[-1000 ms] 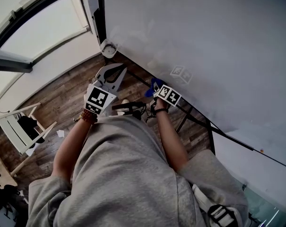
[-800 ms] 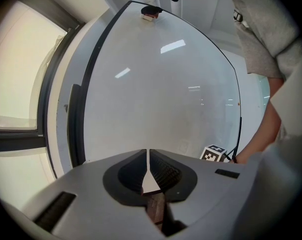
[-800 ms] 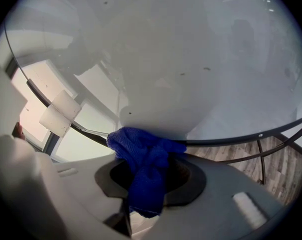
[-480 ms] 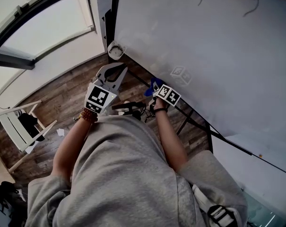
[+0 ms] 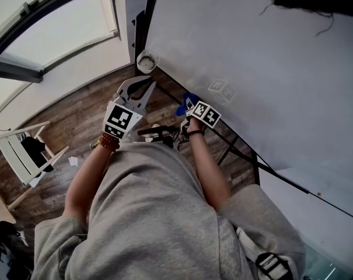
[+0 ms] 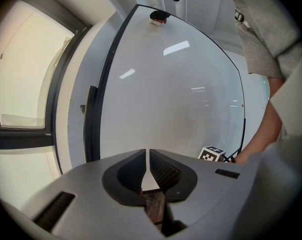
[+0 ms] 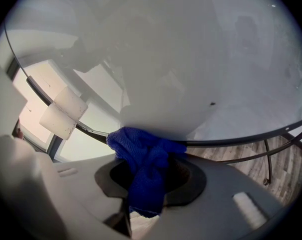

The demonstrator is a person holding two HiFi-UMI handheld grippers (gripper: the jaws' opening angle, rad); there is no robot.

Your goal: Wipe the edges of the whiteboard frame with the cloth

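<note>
The whiteboard (image 5: 252, 69) fills the upper right of the head view, and its thin dark lower frame edge (image 5: 281, 177) runs diagonally down to the right. My right gripper (image 5: 191, 105) is shut on a blue cloth (image 5: 185, 102) and presses it against that edge. In the right gripper view the cloth (image 7: 146, 159) bunches between the jaws of the right gripper (image 7: 151, 166) and touches the frame edge (image 7: 240, 140). My left gripper (image 5: 147, 85) hovers left of the board's lower corner. It is shut and holds nothing, as the left gripper view shows (image 6: 149, 156).
A round white piece (image 5: 146, 61) sits at the board's lower left corner. Two white blocks (image 7: 63, 113) sit on the frame left of the cloth. The board's stand legs (image 5: 231, 147) cross the wooden floor (image 5: 77, 115). A white folding chair (image 5: 24, 150) stands at the far left.
The right gripper with the cloth has slid slightly up and left along the lower frame edge. The head view has shifted a little. The left gripper has barely moved.
</note>
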